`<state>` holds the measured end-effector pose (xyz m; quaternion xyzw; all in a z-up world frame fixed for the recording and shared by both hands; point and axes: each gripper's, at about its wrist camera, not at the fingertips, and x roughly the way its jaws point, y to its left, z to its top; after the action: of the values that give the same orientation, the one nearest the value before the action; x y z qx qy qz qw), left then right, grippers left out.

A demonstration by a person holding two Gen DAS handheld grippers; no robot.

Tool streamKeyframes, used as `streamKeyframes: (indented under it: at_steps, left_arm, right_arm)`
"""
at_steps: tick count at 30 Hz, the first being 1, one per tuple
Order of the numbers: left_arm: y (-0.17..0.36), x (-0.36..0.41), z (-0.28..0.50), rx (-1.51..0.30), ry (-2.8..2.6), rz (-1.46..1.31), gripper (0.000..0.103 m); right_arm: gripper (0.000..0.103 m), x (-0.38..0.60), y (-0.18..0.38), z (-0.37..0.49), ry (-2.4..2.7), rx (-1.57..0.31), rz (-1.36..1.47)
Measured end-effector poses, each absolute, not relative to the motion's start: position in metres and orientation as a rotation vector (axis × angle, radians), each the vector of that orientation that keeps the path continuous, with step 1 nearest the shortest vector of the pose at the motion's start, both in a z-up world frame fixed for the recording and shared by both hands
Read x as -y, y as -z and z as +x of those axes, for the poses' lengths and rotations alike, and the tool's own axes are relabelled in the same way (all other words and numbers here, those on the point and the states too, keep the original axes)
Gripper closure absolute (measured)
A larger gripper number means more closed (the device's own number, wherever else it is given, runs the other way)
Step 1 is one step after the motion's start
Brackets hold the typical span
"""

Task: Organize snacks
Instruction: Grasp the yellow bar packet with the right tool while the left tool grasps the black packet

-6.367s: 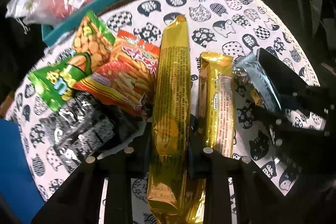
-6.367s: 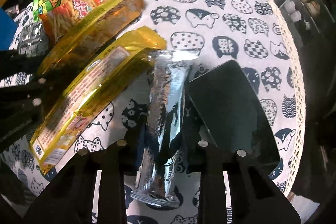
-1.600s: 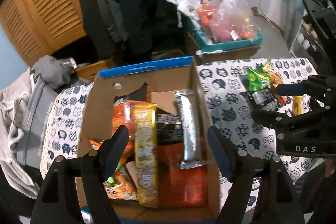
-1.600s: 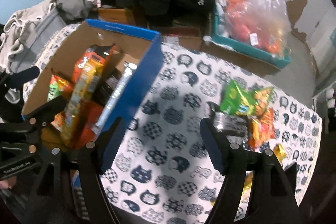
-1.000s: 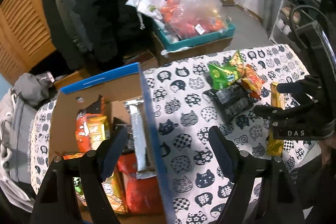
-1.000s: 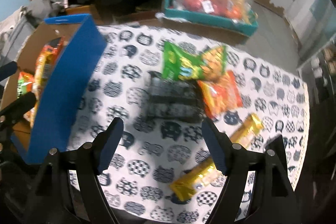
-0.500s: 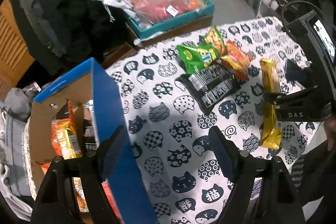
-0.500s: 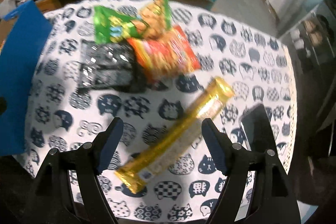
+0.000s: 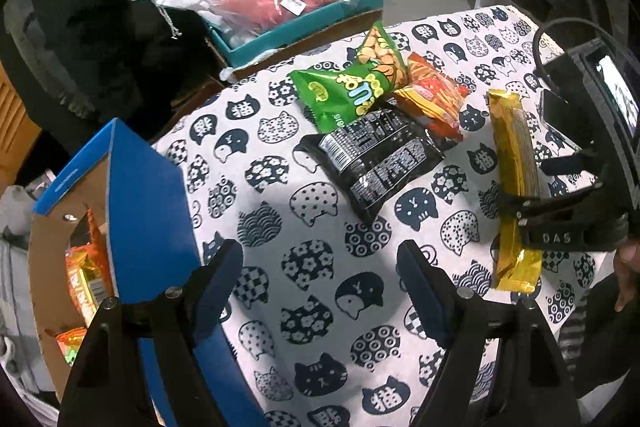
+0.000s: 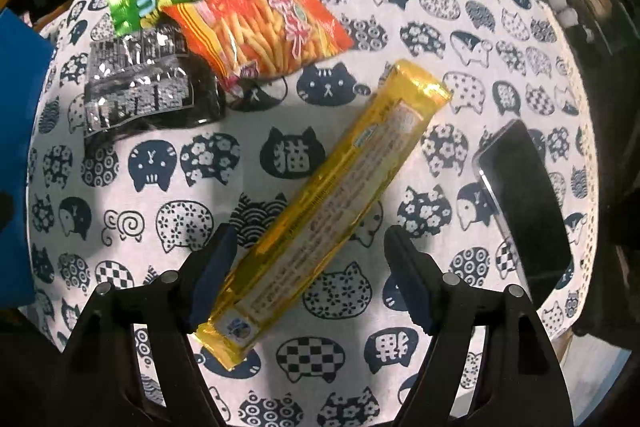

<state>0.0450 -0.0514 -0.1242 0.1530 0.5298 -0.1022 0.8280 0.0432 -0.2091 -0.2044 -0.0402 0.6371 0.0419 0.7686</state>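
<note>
Glossy foil gold packet [image 10: 332,203], matt cloth tablecloth [image 10: 400,27]

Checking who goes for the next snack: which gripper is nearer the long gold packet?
Right. The right gripper hovers open directly over the long gold packet, its lower half between the jaws. The left gripper is open above bare tablecloth, off to the packet's side.

Both wrist views look steeply down on the table [image 9: 280,211], the left from higher and further left, taking in the box [image 9: 148,187], the right close over the gold pack [image 10: 320,203]; both share that pack [image 9: 514,163] and the snack pile [image 10: 224,27].
</note>
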Motion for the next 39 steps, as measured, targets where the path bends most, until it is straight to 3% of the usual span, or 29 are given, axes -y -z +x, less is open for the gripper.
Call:
streamKeyframes:
  at_steps: [11, 23, 39]
  left_arm:
    - [0.134, 0.075, 0.085, -1.103, 0.239, 0.326, 0.022]
    - [0.148, 0.103, 0.121, -1.132, 0.240, 0.297, 0.022]
    - [0.177, 0.124, 0.127, -1.236, 0.351, 0.283, 0.022]
  right_arm:
    - [0.067, 0.213, 0.211, 0.047, -0.147, -1.326, -0.131]
    - [0.075, 0.255, 0.205, 0.079, -0.129, -1.260, -0.191]
    - [0.074, 0.293, 0.204, 0.109, -0.184, -1.274, -0.089]
